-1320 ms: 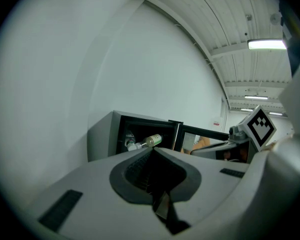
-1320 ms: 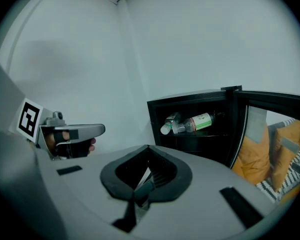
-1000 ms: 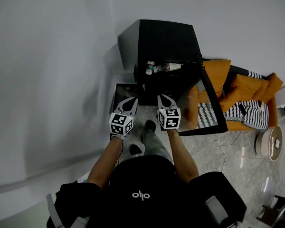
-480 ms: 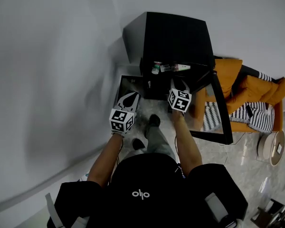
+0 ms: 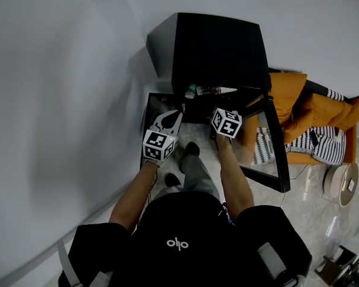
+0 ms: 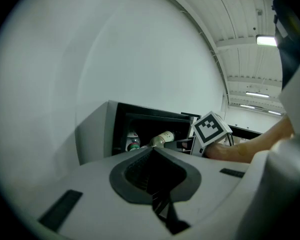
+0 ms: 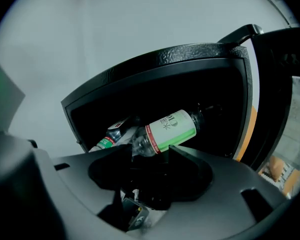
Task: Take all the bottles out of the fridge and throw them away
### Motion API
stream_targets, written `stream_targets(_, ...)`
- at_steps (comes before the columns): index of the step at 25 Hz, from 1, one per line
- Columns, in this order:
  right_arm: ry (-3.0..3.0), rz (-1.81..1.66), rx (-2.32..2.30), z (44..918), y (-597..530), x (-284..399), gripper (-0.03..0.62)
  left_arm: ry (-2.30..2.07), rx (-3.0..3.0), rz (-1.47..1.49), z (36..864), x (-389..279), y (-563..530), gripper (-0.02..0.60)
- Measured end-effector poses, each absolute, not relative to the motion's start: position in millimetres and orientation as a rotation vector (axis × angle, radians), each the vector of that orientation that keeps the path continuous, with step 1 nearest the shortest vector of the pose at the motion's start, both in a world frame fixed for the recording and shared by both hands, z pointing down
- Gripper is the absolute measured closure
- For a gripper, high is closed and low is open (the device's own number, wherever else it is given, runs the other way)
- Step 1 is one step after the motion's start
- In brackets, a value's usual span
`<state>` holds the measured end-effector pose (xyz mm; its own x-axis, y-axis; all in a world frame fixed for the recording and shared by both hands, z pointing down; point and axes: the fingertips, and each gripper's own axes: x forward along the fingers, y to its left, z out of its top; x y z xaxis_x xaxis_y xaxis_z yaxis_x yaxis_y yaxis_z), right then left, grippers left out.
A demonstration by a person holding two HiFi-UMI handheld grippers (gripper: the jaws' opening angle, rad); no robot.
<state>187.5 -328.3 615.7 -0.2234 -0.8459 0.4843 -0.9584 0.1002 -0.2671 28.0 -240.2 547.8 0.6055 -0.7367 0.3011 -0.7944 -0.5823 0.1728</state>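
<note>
Bottles lie on a shelf inside the black fridge (image 5: 218, 46), none of them out yet. We make out two: a green-labelled bottle (image 7: 170, 129) on its side with its neck end toward us, and a second bottle (image 7: 107, 140) with a green and red band just beside it, to the left. There may be more behind, but the dark interior hides that.

Our right gripper (image 7: 149, 156) is at the fridge mouth. Its jaws have just been opening and now stand wide. The neck end of the green-labelled bottle lines up with the gap, but the pads are not on it. Our left gripper (image 6: 151, 150) hangs further back, jaws pressed together with nothing in them.

The door (image 5: 275, 154) stands swung out to the right. On the floor just beside the fridge sits a dark-rimmed box (image 5: 148, 121), perhaps the bin, though we cannot tell.

We judge this to be the reach for the first bottle. Next we need to push the right jaws on around the bottle's body. We should close firmly, since a smooth round bottle could roll or slip, and draw it out clear of the second bottle.
</note>
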Motion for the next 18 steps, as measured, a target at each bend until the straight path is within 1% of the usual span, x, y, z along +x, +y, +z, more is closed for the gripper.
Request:
stream_targets(5,-2.161,0.863,1.848,623.7,-341.3,190.1,0.37,-1.215,2.566,0.282,548.5,42.4,-250.1,0.581)
stream_targets(10,-2.201,0.885,1.817,627.3,-354.3,189.5,0.365,-1.234,2.541,0.3,557.9,34.3,-248.8,0.581)
stream_targets(13,-2.171,0.85,1.849,624.3,-360.3,194.2,0.35,-1.247,2.526,0.305,560.9,27.9,-247.5,0.581)
stream_targets(18,-2.111,0.861,1.914,621.8,-351.7,191.1,0.352,-1.258,2.515,0.298,561.1,22.2,-245.2,0.581)
